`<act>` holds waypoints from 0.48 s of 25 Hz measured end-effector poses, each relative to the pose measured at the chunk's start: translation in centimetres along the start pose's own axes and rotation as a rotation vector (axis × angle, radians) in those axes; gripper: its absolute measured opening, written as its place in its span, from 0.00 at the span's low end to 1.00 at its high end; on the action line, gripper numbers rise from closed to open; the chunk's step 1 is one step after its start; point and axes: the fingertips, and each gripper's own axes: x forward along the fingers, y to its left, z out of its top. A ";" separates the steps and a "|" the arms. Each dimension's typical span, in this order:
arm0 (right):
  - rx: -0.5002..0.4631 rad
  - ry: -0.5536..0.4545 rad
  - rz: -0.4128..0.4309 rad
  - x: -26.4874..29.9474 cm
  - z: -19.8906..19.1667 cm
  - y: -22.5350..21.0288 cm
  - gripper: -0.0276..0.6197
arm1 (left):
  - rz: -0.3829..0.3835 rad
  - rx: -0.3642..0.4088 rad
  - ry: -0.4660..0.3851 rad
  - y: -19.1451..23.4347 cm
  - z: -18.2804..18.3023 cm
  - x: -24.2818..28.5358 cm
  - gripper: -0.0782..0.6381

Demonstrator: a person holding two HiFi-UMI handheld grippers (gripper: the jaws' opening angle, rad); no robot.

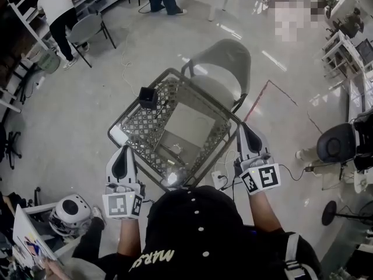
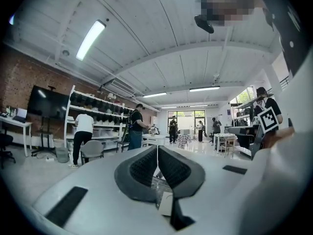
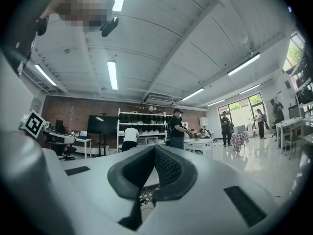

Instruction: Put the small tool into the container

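Polished grey floor (image 1: 76,127): open workshop space, with shelving and people standing at the far side.

Table (image 1: 129,134): glass top in a metal lattice frame, set corner-on to the person and standing directly in front of them. A grey chair (image 1: 224,60) is just beyond its far edge.

Person: black cap (image 1: 195,226), standing at the near corner of the table, one tool in each hand.

Left gripper (image 1: 124,150): held level over the table's near left edge and pointing across it. In its own view the pads (image 2: 142,168) meet at the tips, pressed together with nothing between them.

Right gripper (image 1: 244,127): held level just outside the table's right edge and pointing the same way. Its pads (image 3: 168,168) are likewise pressed together at the tips and pinch nothing.

Container (image 1: 148,97): small black open-topped box, upright on the lattice border at the table's far left side. It is well apart from both grippers.

White flat object (image 1: 119,136): lies on the table's left corner, near the left gripper's tip.

White power strip (image 1: 218,181): on the floor beside the near corner, with cables attached.

Small pale item (image 1: 175,150): lies on the glass in the near half of the table, between the two grippers and touched by neither. It may be the small tool, but it is too small to identify.
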 end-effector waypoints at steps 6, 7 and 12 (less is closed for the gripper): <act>-0.023 0.025 -0.014 -1.1 -2.3 0.1 0.06 | 0.003 0.003 0.009 0.0 -1.2 -0.2 0.15; -0.019 0.034 -0.017 -1.3 -3.0 0.1 0.06 | 0.003 0.003 0.015 0.0 -1.5 -0.3 0.15; 0.045 0.077 -0.040 -1.7 -4.9 -0.6 0.06 | 0.015 -0.004 0.039 0.4 -2.7 -0.5 0.15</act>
